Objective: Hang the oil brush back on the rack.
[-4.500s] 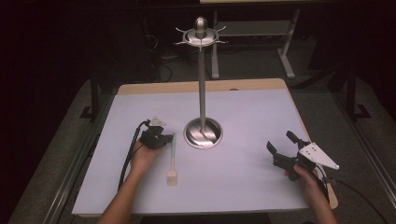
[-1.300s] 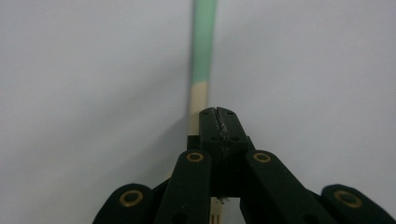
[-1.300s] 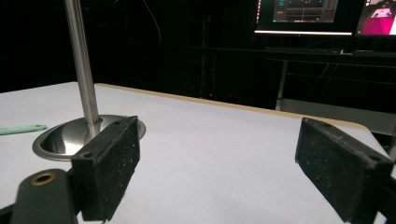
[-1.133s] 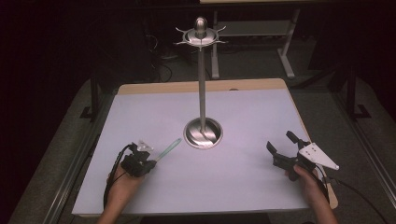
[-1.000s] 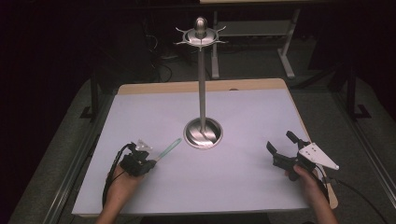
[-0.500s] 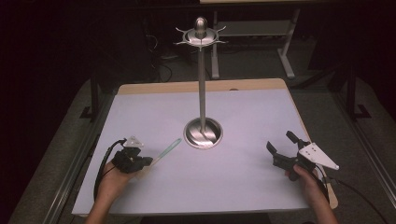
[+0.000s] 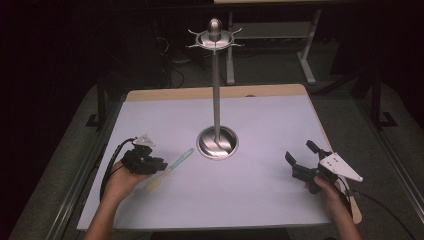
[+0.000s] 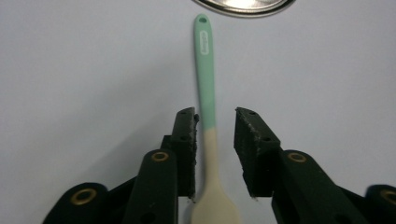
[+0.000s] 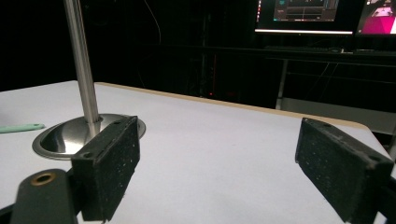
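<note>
At the left of the white table (image 7: pixel 260 200), the left gripper (image 7: pixel 161 166) rests in the person's left hand (image 7: pixel 120 181), its jaws parted on either side of a small spatula (image 8: pixel 207 107). The spatula lies flat on the table, its cream blade end between the jaws and its mint-green handle reaching out toward the stand's base. The handle is slim, with a small hole at its tip, and the green gives way to cream just where it passes the jaw pads; neither pad clearly presses on it. Near the middle stands a tall metal stand (image 7: pixel 217 95): a round polished base, a thin upright pole, a hooked top. At the right, the right gripper (image 7: pixel 300 159) is held wide open, nothing between its jaws.
</note>
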